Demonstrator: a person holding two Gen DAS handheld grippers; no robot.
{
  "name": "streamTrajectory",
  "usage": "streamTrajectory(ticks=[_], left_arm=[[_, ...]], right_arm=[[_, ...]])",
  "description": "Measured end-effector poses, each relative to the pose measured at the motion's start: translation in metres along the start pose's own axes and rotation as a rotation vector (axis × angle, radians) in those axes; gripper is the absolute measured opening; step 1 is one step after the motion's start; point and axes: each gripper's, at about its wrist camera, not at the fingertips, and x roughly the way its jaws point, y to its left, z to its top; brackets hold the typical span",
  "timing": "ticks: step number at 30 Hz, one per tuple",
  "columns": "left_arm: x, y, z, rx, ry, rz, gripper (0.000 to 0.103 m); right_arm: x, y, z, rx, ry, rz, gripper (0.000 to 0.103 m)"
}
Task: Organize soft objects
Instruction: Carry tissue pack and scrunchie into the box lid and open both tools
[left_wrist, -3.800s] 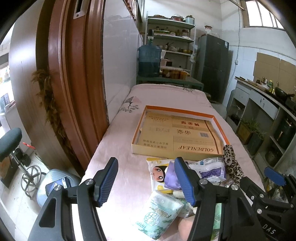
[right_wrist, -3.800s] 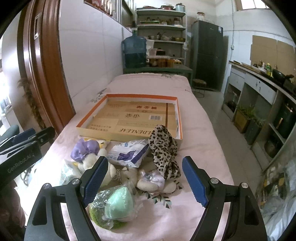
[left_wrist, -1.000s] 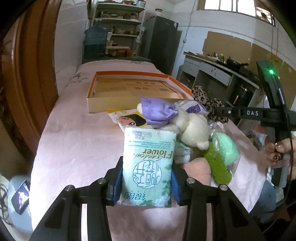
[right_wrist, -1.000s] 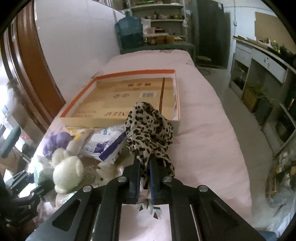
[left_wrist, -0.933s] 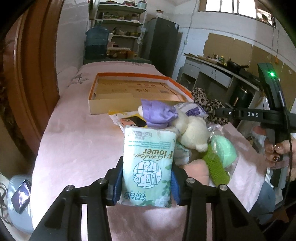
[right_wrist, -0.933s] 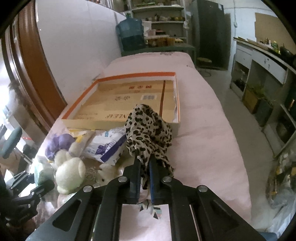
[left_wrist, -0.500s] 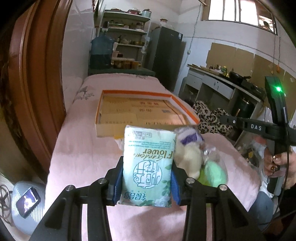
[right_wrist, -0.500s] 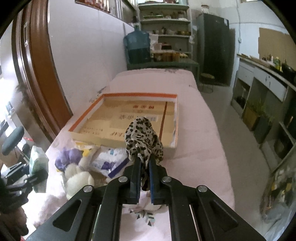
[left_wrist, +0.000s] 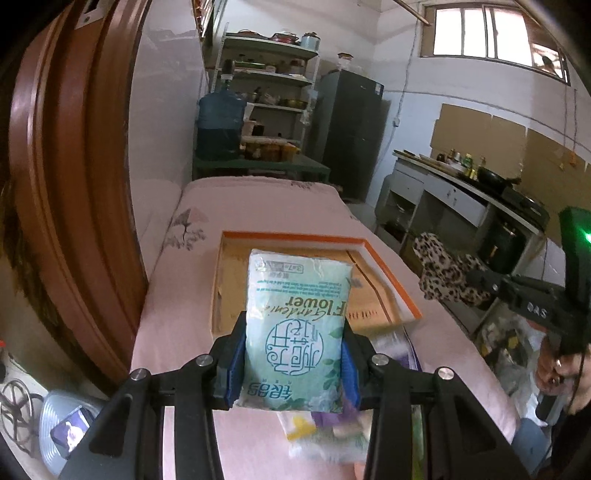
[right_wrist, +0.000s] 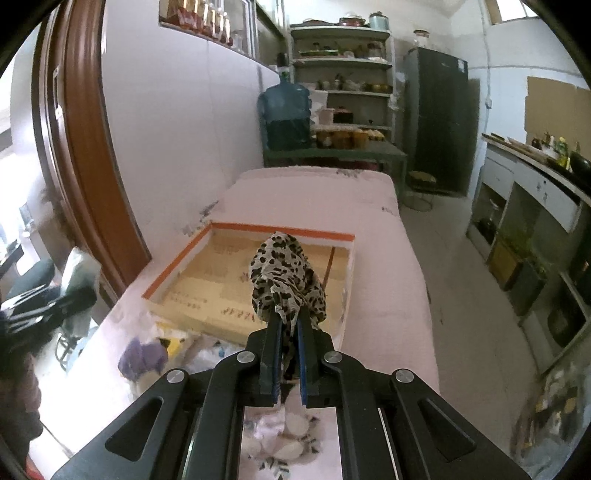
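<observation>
**Both soft items lifted toward the box**

Above the near end of the pink-covered table (right_wrist: 384, 258), both grippers were carrying a load. The left gripper (left_wrist: 293, 365) had its jaws pressed on the sides of the green tissue pack (left_wrist: 295, 328), which stood upright between the blue pads. The right gripper (right_wrist: 287, 354) had its jaws almost together, pinching the leopard-print cloth (right_wrist: 286, 280), whose loose end bulged up past the fingertips.

About four seconds before, both grippers were wide apart and holding nothing, and the pack and the cloth were lying in the heap by the near edge. One second before, each item was already clamped but low, close to the other soft things. Now both were raised clear of the table, and the views looked down into the orange-rimmed cardboard box (left_wrist: 384, 266) in the middle of the table. In the left view the pack covered the near part of the box; in the right view the cloth hung in front of its open inside.

I judged that the picking step was finished for these two items and the carrying step was in progress, with the box as the probable place. The purple and white plush toy (right_wrist: 142, 358) and the other small packets were blurred, but seemed to lie at the near edge as before, so much of the task was left.
</observation>
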Motion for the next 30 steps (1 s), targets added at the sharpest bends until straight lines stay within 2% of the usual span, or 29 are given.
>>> streamTrajectory(ticks=[6, 12, 25, 30], left_arm=[[0.029, 0.005, 0.034, -0.028, 0.012, -0.019, 0.042], [0.070, 0.008, 0.053, -0.040, 0.040, -0.021, 0.042], [0.161, 0.012, 0.062, -0.036, 0.132, 0.034, 0.042], [0.191, 0.015, 0.059, -0.063, 0.186, 0.025, 0.042]], right_arm=[[0.015, 0.003, 0.022, -0.005, 0.001, 0.047, 0.007], [0.045, 0.005, 0.038, 0.008, 0.014, 0.085, 0.007], [0.130, -0.007, 0.049, 0.026, 0.108, 0.071, 0.007], [0.153, -0.006, 0.045, 0.015, 0.138, 0.063, 0.007]])
